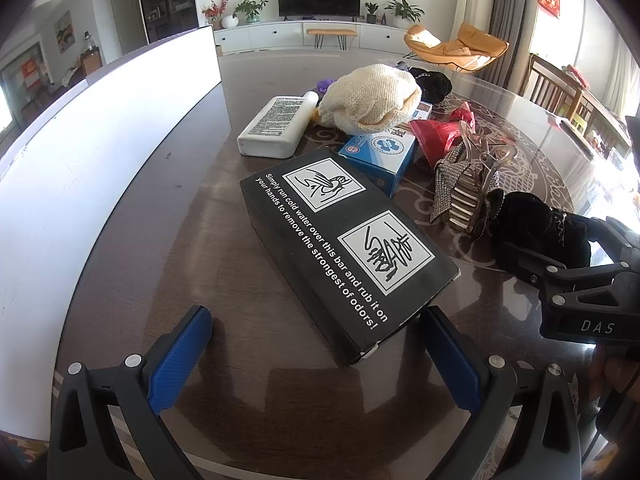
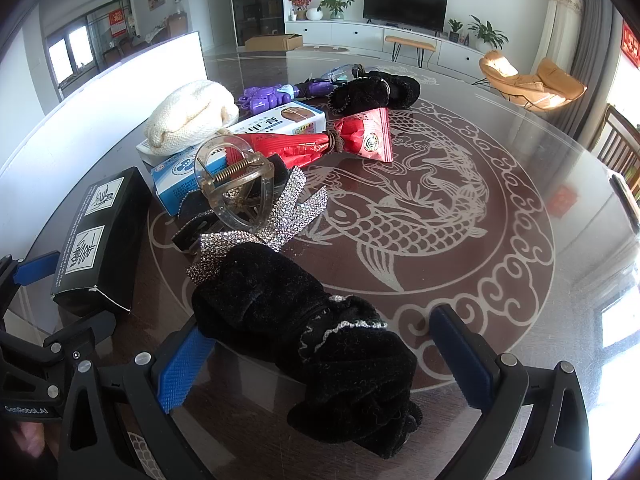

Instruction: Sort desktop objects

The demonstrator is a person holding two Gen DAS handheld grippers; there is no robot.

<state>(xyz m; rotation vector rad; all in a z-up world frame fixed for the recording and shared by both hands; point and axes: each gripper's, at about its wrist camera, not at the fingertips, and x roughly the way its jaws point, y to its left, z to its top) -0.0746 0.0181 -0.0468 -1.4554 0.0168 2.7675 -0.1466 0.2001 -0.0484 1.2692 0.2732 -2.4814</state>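
Observation:
My left gripper (image 1: 318, 344) is open, its blue pads either side of the near end of a black printed box (image 1: 344, 240) lying on the table; the box also shows in the right wrist view (image 2: 96, 240). My right gripper (image 2: 320, 344) is open around a black velvet scrunchie (image 2: 316, 344), which lies between the pads; it also shows in the left wrist view (image 1: 540, 232). Behind lie a rhinestone bow with a clear hair claw (image 2: 248, 196), a blue medicine box (image 1: 380, 152), red packets (image 2: 352, 136), a cream knitted item (image 1: 372, 96) and a white bottle (image 1: 276, 124).
A white board (image 1: 100, 152) stands along the table's left edge. A second black scrunchie (image 2: 376, 92), a purple toy (image 2: 268, 96) and clear goggles (image 2: 340, 72) lie at the back. The glass-topped table (image 2: 460, 220) has a fish pattern.

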